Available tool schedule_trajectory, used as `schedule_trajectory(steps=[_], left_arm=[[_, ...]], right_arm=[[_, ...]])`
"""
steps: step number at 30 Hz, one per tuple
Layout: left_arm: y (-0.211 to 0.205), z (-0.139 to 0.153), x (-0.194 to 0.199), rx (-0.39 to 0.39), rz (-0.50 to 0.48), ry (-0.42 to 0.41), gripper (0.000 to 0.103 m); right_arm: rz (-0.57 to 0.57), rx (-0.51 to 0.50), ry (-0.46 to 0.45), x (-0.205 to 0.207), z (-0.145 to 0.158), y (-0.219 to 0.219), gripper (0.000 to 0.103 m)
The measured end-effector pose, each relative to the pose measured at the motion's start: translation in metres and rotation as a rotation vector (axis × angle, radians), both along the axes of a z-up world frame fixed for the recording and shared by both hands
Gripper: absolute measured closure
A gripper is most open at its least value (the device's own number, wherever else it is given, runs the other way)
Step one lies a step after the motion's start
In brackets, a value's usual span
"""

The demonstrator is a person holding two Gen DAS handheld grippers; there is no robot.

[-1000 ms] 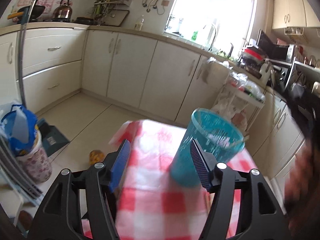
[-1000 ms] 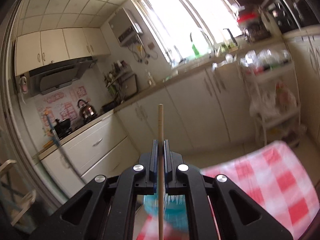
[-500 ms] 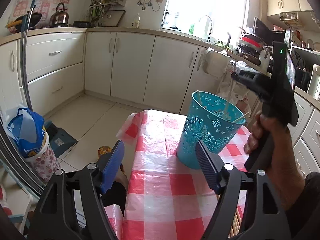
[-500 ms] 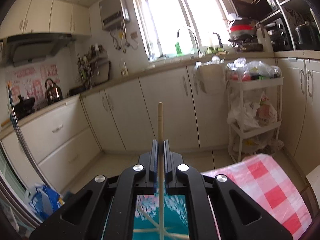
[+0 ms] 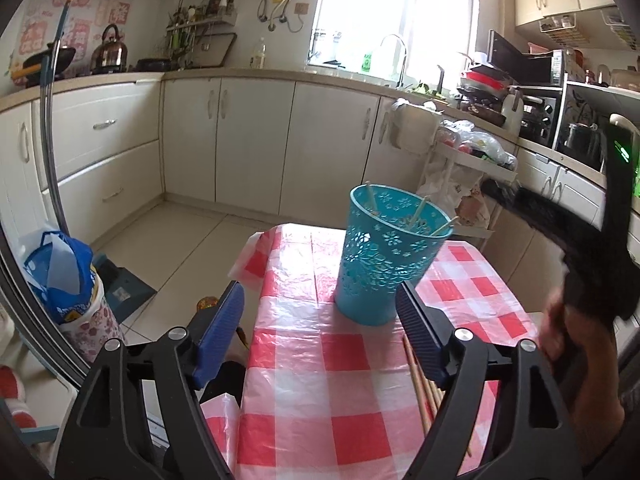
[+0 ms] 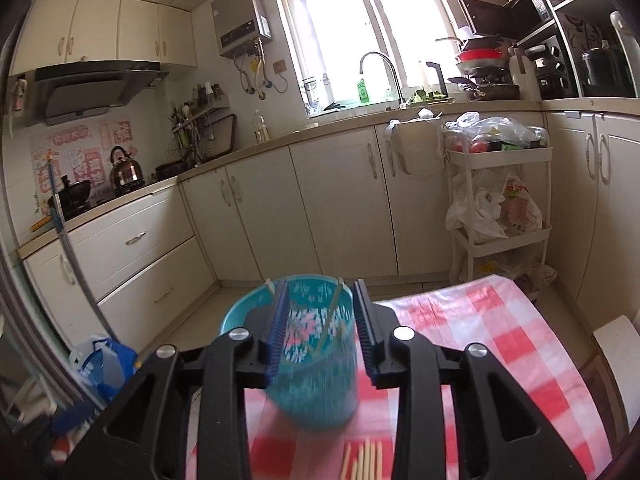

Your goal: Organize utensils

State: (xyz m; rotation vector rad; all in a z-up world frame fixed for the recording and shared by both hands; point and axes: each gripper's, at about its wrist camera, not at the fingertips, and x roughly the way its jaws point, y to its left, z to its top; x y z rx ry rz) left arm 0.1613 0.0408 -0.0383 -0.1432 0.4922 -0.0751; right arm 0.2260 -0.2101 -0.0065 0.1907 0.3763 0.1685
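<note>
A turquoise cut-out holder (image 5: 390, 258) stands upright on the red-and-white checked tablecloth (image 5: 320, 364), with chopsticks (image 5: 418, 212) leaning inside it. Several loose chopsticks (image 5: 420, 386) lie on the cloth in front of it, partly under my left gripper's right finger. My left gripper (image 5: 320, 308) is short of the holder, its jaws opening with nothing between them. In the right wrist view, my right gripper (image 6: 320, 296) hangs just over the near rim of the holder (image 6: 316, 380). Its jaws are opening and empty. A chopstick (image 6: 334, 314) rests in the holder beyond them, and the loose chopsticks (image 6: 364, 460) lie below.
A hand (image 5: 568, 356) holds the right gripper's black body at the right edge of the left wrist view. A white cart (image 6: 500, 156) with plastic bags stands past the table's far end. A blue bag in a bin (image 5: 60, 276) sits on the floor at the left.
My right gripper came down over the holder and let go of the chopstick, which now stands inside it. My left gripper drew back from the holder and spread wider.
</note>
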Motion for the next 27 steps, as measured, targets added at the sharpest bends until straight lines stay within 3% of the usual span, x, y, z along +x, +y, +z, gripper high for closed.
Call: schedule_trajectory(steps=[13, 27], left_arm=[[-0.015, 0.031, -0.061, 0.035, -0.024, -0.041, 0.020], [-0.028, 0.058, -0.129, 0.069, -0.067, -0.089, 0.014]], right_arm=[[-0.041, 0.007, 0.096, -0.123, -0.020, -0.032, 0.062], [-0.073, 0.027, 0.138, -0.188, -0.025, -0.044, 0.056]])
